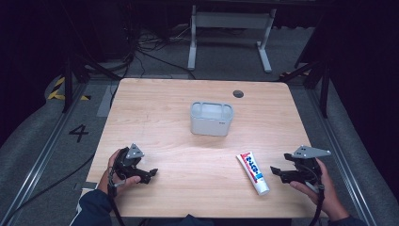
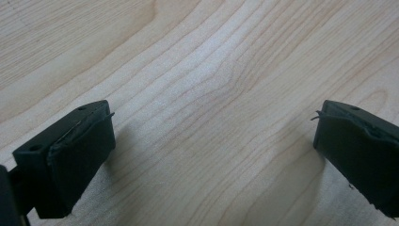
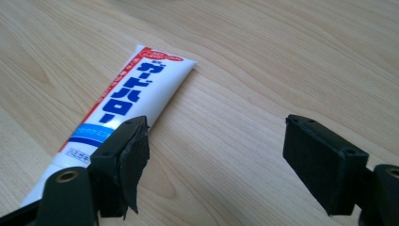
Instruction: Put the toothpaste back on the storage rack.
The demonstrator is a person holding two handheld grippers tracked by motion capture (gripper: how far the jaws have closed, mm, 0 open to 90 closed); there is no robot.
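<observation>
— Where is the toothpaste tube [image 1: 253,173] to be found?

— It is laid flat on the table [image 1: 197,94], at about five o'clock from the grey holder [image 1: 211,118] and well apart from it. Its cap end is turned towards the near edge, at six o'clock, and its flat crimped tail points off at about eleven. The right gripper [image 1: 277,172] is seen just beside it at three o'clock, not touching.

— And the state of the grippers?

— In the right gripper view the jaws are spread wide, with nothing between them; the tube [image 3: 123,106] is passed behind one jaw rather than between the two. The left gripper [image 1: 149,174] is held low at the table's eight o'clock, jaws likewise wide apart over bare wood [image 2: 207,84]

— How is the tube expected to handle?

— It is judged light and soft: the plastic body would be dented under a hard squeeze, and its glossy printed skin may be slippery. The crimped tail is thin and flat, so little is offered there. The shoulder near the cap is likely the stiffest part.

— So where should it be taken?

— Across its width, at mid-body or a little towards the cap, with a gentle closing, so that it is neither crushed nor let tip
</observation>
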